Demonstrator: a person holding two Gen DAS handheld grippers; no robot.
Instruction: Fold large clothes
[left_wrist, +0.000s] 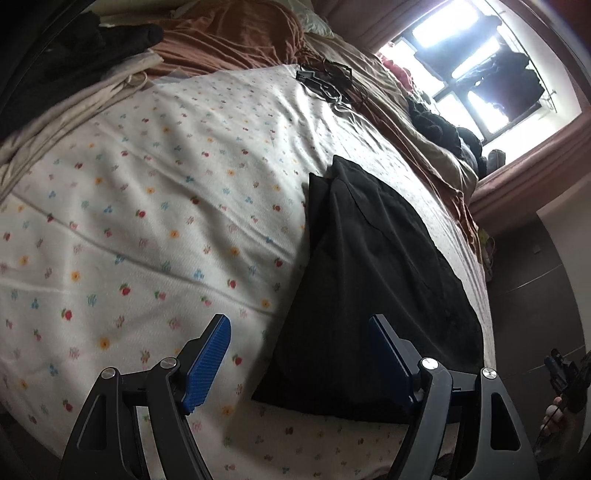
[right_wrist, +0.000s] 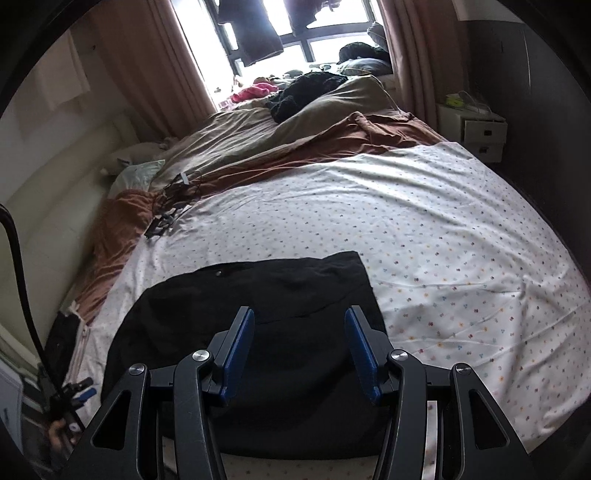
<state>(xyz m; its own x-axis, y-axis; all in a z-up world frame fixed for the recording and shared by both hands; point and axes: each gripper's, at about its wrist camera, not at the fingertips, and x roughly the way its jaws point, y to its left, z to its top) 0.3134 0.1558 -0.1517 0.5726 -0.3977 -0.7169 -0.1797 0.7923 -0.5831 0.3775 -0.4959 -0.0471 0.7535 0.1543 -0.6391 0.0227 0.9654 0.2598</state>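
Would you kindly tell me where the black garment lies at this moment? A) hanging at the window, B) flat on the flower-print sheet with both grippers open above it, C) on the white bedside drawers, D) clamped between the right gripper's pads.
B: the black garment rests folded on the flower-print sheet, and neither the right gripper nor the left gripper holds anything.

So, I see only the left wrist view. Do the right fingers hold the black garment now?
Observer: No. The right gripper is open, nothing between its fingers; the black garment lies flat on the bed under it.
Operator: Any furniture beside the bed?
Observer: Yes, a white nightstand with two drawers, past the far right corner.
Operator: Any fastening on the garment?
Observer: One small pale dot near its far edge, maybe a button.
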